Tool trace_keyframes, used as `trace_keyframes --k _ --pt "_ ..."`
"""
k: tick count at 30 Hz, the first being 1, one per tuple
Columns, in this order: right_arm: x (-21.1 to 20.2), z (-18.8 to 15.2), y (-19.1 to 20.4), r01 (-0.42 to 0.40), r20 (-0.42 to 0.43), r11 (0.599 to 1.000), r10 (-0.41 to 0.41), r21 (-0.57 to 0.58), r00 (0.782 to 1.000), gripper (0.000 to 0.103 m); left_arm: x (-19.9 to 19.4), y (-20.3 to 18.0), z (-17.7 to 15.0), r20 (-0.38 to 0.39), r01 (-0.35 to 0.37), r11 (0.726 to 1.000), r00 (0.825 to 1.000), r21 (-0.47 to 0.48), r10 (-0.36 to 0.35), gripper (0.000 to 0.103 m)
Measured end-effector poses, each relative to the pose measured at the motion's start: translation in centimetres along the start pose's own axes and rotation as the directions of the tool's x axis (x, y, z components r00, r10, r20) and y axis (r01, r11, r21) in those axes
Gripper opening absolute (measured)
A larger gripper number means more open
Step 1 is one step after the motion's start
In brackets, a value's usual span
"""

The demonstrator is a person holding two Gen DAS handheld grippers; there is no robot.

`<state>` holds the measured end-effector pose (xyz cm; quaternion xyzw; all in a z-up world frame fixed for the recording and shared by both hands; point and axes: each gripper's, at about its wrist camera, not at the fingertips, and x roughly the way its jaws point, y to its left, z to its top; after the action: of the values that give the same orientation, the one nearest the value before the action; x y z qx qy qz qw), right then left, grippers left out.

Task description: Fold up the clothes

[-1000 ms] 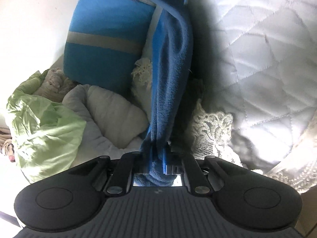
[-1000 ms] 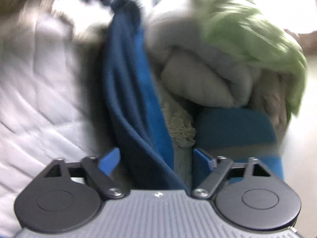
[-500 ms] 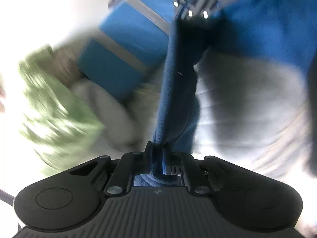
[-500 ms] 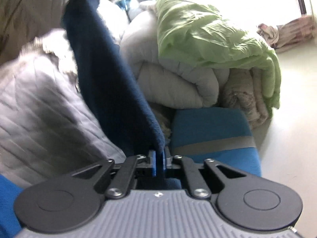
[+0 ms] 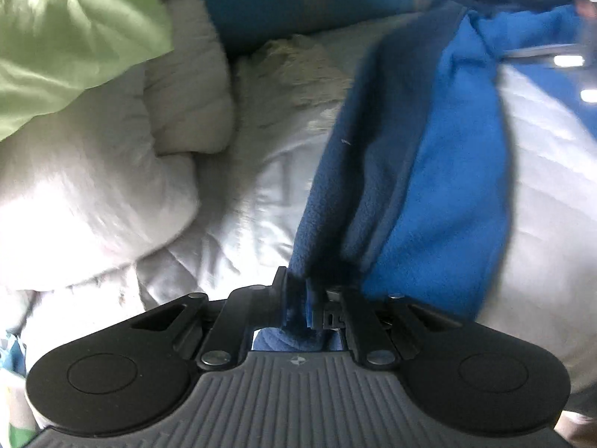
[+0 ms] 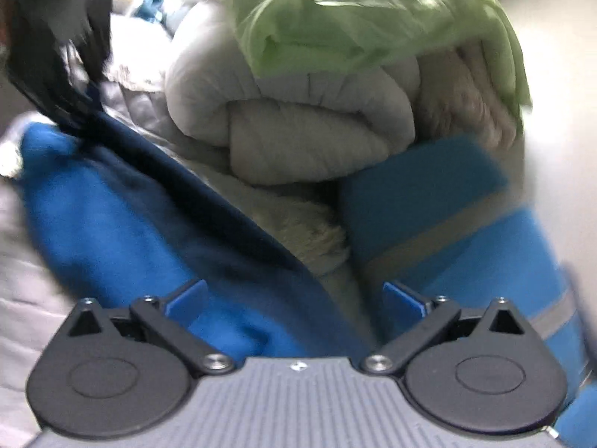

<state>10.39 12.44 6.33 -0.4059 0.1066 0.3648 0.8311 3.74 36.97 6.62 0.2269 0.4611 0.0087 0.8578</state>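
Blue fleece garment (image 5: 421, 171), two-toned: navy on one face, brighter blue on the other. It lies stretched in a long band across the white quilted bedding (image 5: 257, 186), running from the left gripper (image 5: 304, 298) up toward the upper right corner of the left wrist view. In the right wrist view the same garment (image 6: 156, 220) runs diagonally from the upper left down to the bottom centre.

Left gripper: jaws pinched tight on a bunched edge of the fleece, fabric squeezed between the pads and poking out below them.

Right gripper (image 6: 294, 295): jaws opening, blue pads (image 6: 186, 295) spread wide. The fleece lies in the gap, nearer the left pad, but neither pad presses on it; nothing gripped. Both views blurred by motion.

Surroundings: a pile of bedding just beyond the garment. Rolled grey-white duvet (image 6: 298, 119) beside the fleece, with a light green sheet (image 6: 373, 15) crumpled on top of it. A blue bolster with grey stripes (image 6: 440, 216) lies against the duvet roll. Between fleece and bolster, a patch of cream fluffy fabric (image 6: 306, 227). Dark blurred shape at the upper left of the right wrist view (image 6: 48, 52), at the far end of the fleece; cannot tell what it is
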Motion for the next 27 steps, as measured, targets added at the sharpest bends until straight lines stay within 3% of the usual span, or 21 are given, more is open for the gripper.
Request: trace_keyframes --k 4,6,9,13,17,20,24,27 --pt "-3.8 -2.5 -1.5 -0.061 -0.017 0.987 0.064 0.147 0.998 0.103 2.0 1.0 0.9 -0.010 -0.013 0.999 1.000 0.031 0.013 0.016" --pt "-6.0 -4.1 -1.9 -0.098 -0.016 0.970 0.104 0.221 0.994 0.103 2.7 1.0 1.2 -0.033 -0.034 0.998 0.999 0.052 0.035 0.036" --pt "-9.1 -6.9 -2.2 -0.123 -0.013 0.935 0.135 0.332 0.991 0.103 2.1 1.1 0.8 -0.007 -0.101 0.994 0.995 0.049 0.101 0.057" --pt "-11.6 -11.4 -2.2 -0.107 -0.056 0.877 0.150 0.469 0.987 0.103 -0.3 1.3 0.2 0.039 -0.151 0.988 0.988 0.010 0.151 0.060" --pt "-13.2 -16.2 -1.7 -0.070 -0.101 0.804 0.160 0.590 0.982 0.103 -3.5 0.0 -1.0 0.089 -0.134 0.989 0.988 0.065 0.128 0.061" --pt "-14.3 -19.8 -1.6 -0.055 -0.085 0.704 0.163 0.708 0.983 0.103 -4.8 -1.7 -2.3 0.119 -0.141 0.982 0.985 0.124 0.127 0.062" --pt "-15.2 -23.4 -1.9 -0.038 -0.055 0.541 0.155 0.840 0.986 0.103 -4.5 -4.1 -3.9 0.068 -0.093 0.986 0.994 0.141 0.084 0.063" --pt "-15.5 -23.6 -2.0 -0.013 -0.074 0.523 0.145 0.852 0.987 0.103 -4.0 -6.3 -4.8 0.058 -0.080 0.979 0.996 0.190 0.070 0.063"
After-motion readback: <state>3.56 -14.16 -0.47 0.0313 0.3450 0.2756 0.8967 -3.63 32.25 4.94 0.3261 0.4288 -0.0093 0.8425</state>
